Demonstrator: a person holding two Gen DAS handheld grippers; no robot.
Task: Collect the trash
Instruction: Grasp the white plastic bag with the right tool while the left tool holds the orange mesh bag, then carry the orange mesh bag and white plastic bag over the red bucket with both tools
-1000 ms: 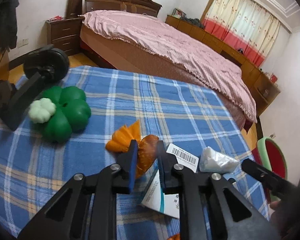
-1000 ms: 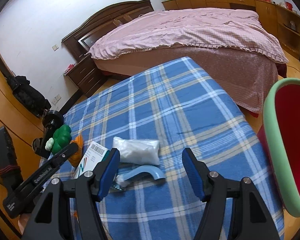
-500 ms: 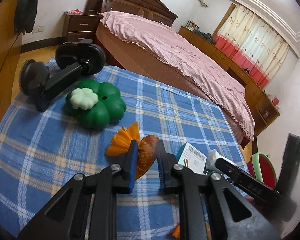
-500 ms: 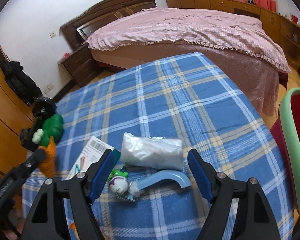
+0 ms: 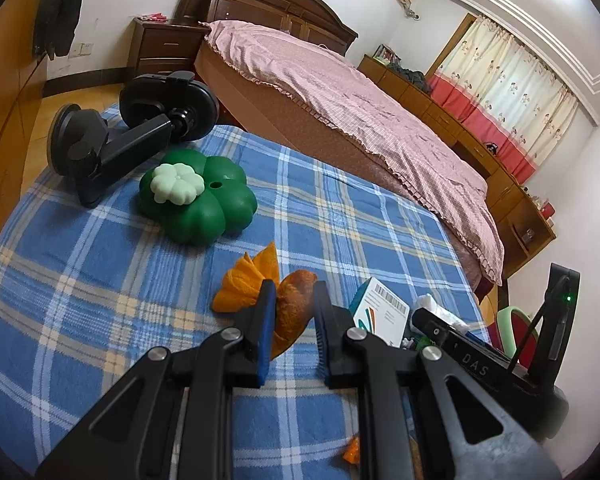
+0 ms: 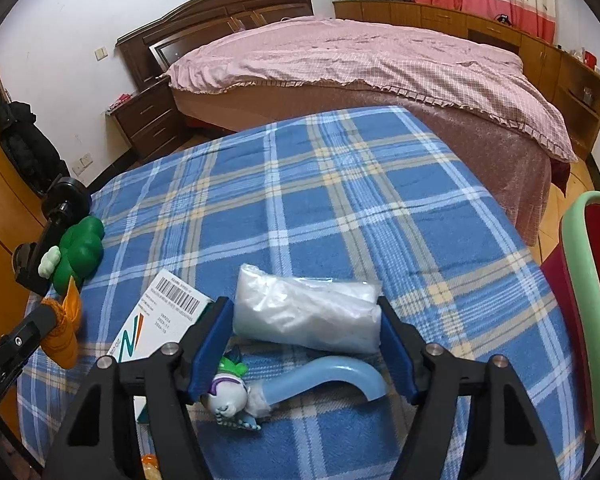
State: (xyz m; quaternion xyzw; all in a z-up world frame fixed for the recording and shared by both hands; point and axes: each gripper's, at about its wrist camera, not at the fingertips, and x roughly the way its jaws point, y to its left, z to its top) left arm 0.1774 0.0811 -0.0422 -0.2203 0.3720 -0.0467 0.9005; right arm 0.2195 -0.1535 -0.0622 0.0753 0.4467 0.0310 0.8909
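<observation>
Blue plaid blanket (image 6: 340,200) (orange peel (image 5: 256,280))

1. The orange peel (image 5: 296,312) sits partly hidden behind the left gripper's (image 5: 291,312) pads.
2. The barcoded white box (image 6: 162,320) has its lower end covered by the right gripper's (image 6: 306,338) arm.
3. The red bin (image 6: 592,304) with its green rim is cut off at the right edge.
4. Print on the box is too small to read.
</observation>
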